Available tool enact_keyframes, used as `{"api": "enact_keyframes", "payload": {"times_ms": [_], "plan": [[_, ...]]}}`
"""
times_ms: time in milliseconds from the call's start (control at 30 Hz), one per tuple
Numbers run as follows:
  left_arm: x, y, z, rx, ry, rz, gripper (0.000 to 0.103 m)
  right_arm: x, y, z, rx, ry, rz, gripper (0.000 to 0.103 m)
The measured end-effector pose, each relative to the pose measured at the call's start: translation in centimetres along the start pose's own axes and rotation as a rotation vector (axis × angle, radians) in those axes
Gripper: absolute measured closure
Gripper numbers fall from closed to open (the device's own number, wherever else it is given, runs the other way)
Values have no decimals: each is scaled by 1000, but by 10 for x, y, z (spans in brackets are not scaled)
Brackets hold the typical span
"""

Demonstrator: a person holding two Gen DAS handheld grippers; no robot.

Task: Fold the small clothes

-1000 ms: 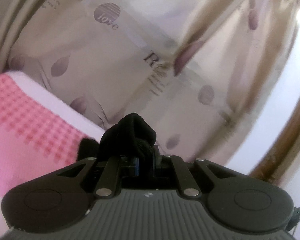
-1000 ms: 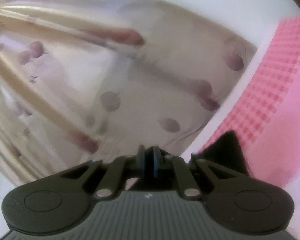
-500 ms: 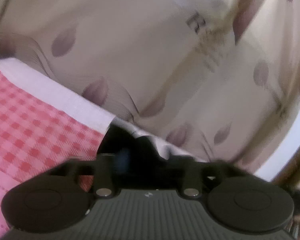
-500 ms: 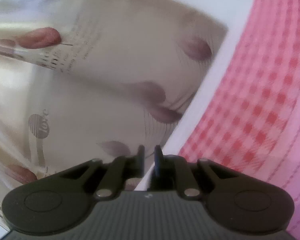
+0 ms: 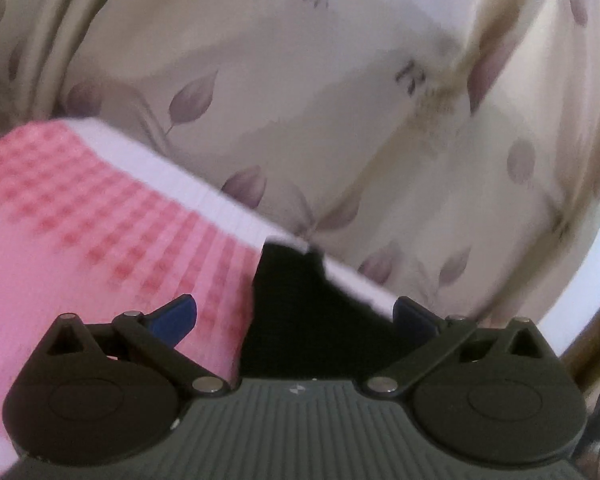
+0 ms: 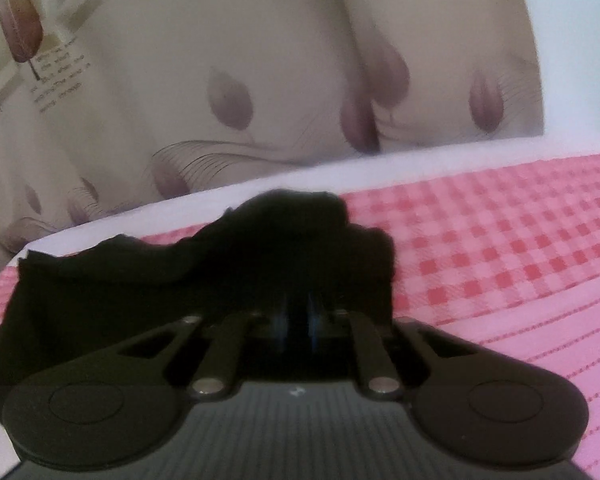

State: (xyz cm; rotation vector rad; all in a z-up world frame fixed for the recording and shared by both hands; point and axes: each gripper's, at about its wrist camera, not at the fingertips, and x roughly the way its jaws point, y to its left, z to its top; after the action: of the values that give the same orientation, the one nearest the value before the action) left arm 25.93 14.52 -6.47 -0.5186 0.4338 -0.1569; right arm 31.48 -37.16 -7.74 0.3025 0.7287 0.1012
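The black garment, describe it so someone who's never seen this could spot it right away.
Find the pink checked cloth in front of the leaf-print curtain. Near its white border lies the black garment, crumpled, with the right gripper shut on it. It is the only dark, unpatterned fabric there.

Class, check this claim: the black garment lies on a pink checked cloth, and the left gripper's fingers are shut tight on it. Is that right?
Not quite. The left wrist view shows the left gripper with its fingers spread wide, having just opened. The black garment does lie on the pink checked cloth, between them and unclamped.
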Motion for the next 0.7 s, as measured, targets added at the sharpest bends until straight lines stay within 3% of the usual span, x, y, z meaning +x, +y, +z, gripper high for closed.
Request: {"api": "enact_keyframes", "payload": {"times_ms": [100,133,200,300,433,533,600,700], "plan": [[-4,5,-20,19,18,2,0,-16,-14,3,63,-92,-84,101],[-4,7,-27,17,17,1,0,-17,-22,4,77,-80,-83,101],[-6,12,-36,-7,20,-16,0,-14,-30,3,91,-41,-45,100],[-14,10,-40,5,-31,-47,0,-30,-18,10,30,-162,48,99],[-22,1,-45,62,-79,-44,0,15,35,23,-214,49,167,99],[-18,-6,-46,108,-60,-46,0,62,73,25,-410,134,119,99],[-14,-5,-45,98,-45,-22,0,85,73,41,-351,111,97,100],[-10,4,-43,45,-26,-8,0,99,25,71,72,-14,-2,100]]}}
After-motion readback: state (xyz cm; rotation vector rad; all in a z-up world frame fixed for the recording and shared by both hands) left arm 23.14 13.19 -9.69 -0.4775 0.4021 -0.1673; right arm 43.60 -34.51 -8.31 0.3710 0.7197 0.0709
